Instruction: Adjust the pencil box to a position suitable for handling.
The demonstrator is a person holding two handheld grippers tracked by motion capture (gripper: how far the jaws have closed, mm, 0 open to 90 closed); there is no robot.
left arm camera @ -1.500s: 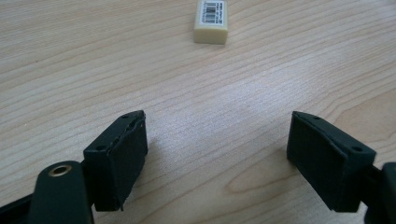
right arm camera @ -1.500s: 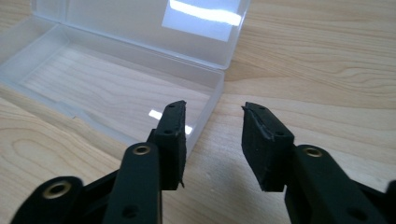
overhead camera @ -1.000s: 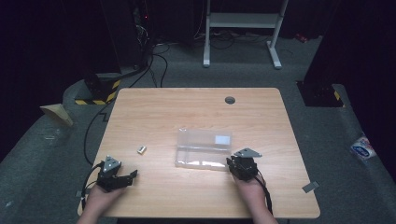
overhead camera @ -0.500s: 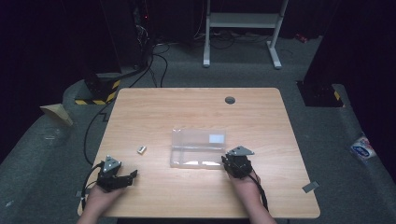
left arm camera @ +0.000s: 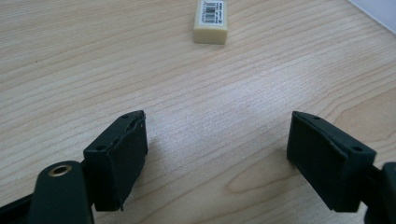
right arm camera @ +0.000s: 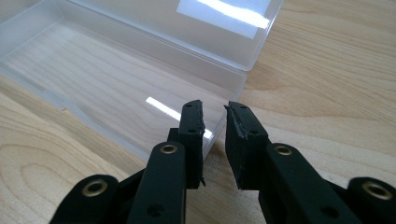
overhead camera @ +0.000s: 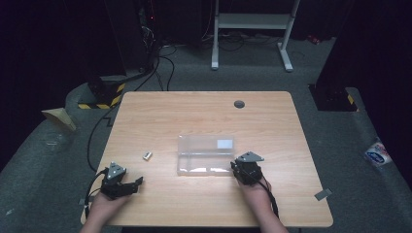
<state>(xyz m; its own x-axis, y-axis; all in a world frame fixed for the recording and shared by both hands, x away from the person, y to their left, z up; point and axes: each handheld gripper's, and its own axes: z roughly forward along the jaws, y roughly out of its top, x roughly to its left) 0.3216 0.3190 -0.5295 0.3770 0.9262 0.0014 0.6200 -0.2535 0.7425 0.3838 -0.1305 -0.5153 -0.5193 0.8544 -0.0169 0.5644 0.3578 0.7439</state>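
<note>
A: Where do the right tongs (right arm camera: pixel 215 116) stand?

B: Nearly pressed together, with a thin gap between the jaws. In the right gripper view one jaw lies inside the near corner of the clear box (right arm camera: pixel 140 88) and the other outside it, so they straddle its wall. Whether the pads touch the plastic I cannot tell.

A: And the left tongs (left arm camera: pixel 217 154)?

B: Spread wide over bare wood, pinching nothing. In the high view the left tongs (overhead camera: pixel 127 185) sit near the 7 o'clock corner of the bench (overhead camera: pixel 194 116), and the right tongs (overhead camera: pixel 238 167) are at about 5 o'clock of the bench's middle.

A: How does the box lie?

B: Open and flat near the middle of the bench. In the high view the box (overhead camera: pixel 205 155) has its long axis running from 9 to 3 o'clock, the tray toward 6 and the lid toward 12. The right tongs meet it at its 4 o'clock corner.

A: Anything else?

B: A small eraser (left arm camera: pixel 211 21) with a barcode label, at 12 o'clock from the left tongs. In the high view the eraser (overhead camera: pixel 147 156) is near the box's 9 o'clock end, apart from it. A dark round cap (overhead camera: pixel 239 104) is set in the bench toward 12 o'clock.
</note>
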